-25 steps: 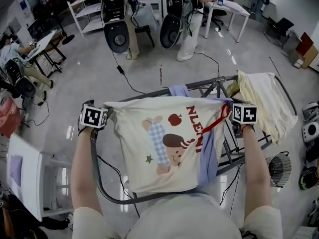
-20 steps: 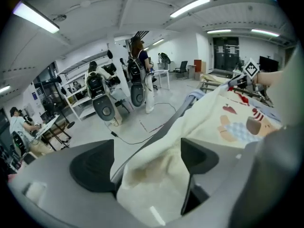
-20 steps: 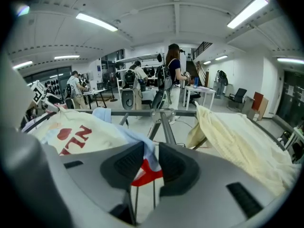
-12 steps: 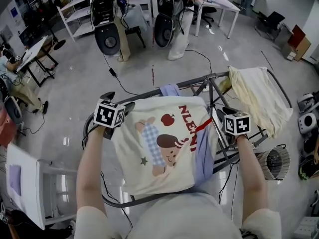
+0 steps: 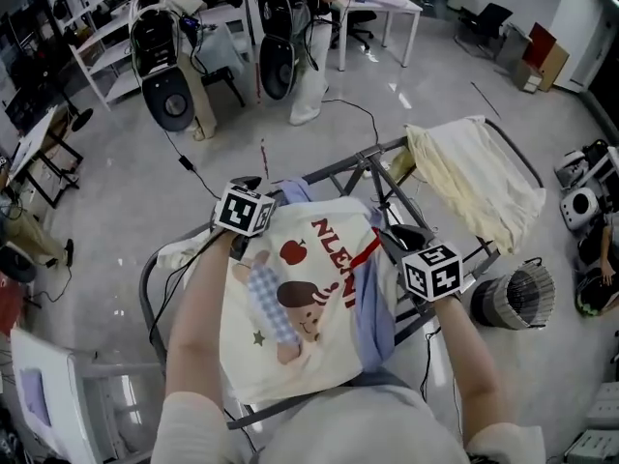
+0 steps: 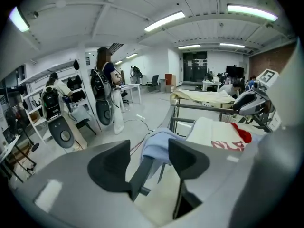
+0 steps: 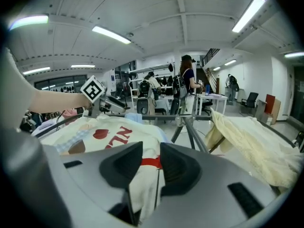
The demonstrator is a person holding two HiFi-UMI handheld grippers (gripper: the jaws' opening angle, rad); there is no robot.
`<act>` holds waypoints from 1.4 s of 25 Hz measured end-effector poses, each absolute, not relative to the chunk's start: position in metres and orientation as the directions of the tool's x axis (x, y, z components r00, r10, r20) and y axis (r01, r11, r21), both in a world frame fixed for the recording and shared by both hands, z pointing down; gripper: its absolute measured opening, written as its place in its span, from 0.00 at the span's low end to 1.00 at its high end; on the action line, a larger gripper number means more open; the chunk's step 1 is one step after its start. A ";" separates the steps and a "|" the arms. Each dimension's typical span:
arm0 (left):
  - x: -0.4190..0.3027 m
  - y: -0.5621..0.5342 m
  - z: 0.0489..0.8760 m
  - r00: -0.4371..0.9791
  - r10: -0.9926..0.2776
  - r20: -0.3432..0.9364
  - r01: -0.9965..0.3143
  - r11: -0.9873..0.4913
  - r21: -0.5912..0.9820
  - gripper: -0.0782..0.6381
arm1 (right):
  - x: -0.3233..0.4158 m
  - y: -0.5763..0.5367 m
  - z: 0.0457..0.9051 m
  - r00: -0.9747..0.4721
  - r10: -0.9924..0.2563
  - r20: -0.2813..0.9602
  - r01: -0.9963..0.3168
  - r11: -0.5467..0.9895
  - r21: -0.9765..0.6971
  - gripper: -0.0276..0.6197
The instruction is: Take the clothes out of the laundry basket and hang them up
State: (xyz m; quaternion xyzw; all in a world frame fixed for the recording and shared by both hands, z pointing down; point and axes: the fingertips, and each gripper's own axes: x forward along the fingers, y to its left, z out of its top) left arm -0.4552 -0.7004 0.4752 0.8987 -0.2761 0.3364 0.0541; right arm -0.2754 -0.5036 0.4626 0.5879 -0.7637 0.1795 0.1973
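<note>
Cream T-shirt (image 5: 290, 327), blue garment (image 5: 372, 307), yellow cloth (image 5: 474, 177): three on one rack (image 5: 334, 169).

The rack (image 5: 334, 168) is grey metal tube, smooth, with a dull sheen. Across it lies a shirt (image 5: 290, 356) of soft cream cloth, matt, its print flat and unshiny. Along the rack's right side, under the shirt, is thin pale-blue cloth (image 5: 372, 307), also matt. On the rack's far right end hangs crumpled yellow cloth (image 5: 474, 177), matt. Below the rack, the floor (image 5: 116, 182) is grey, smooth and glossy.
</note>
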 end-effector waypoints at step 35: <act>-0.382 -0.814 0.447 0.535 -0.551 0.641 -0.473 -0.823 -0.314 0.17 | -0.298 -0.467 0.473 -0.264 -0.824 0.502 -0.964 0.211 -0.160 0.18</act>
